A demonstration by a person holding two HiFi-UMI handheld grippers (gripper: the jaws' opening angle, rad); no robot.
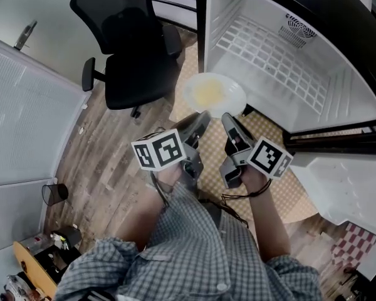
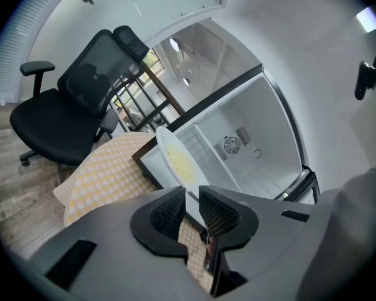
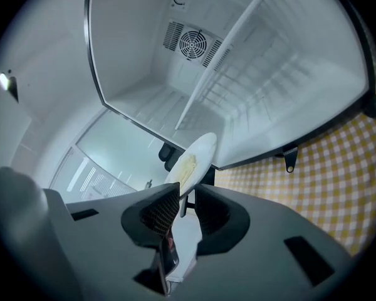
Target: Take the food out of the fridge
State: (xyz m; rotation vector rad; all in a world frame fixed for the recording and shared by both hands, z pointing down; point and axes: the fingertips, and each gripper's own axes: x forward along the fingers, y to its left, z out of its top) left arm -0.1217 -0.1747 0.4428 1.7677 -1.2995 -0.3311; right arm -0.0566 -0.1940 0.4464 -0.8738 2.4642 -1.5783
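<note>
A white plate (image 1: pixel 213 93) with a flat yellow food on it hangs in the air just outside the open fridge (image 1: pixel 288 61). My left gripper (image 1: pixel 200 123) grips the plate's near rim from the left, and my right gripper (image 1: pixel 229 123) grips the same rim beside it. In the left gripper view the plate (image 2: pixel 177 160) runs edge-on down between the pads of that gripper (image 2: pixel 192 209). In the right gripper view the plate (image 3: pixel 192 160) also passes between the pads of that gripper (image 3: pixel 187 209). The fridge's white inside (image 3: pixel 175 61) shows only bare wire shelves.
A yellow checked cloth (image 1: pixel 282 193) lies on the wood floor under the fridge front. The fridge door (image 1: pixel 344 187) stands open at the right. A black office chair (image 1: pixel 131 55) is close on the left, and a small wire bin (image 1: pixel 53 193) stands by the left wall.
</note>
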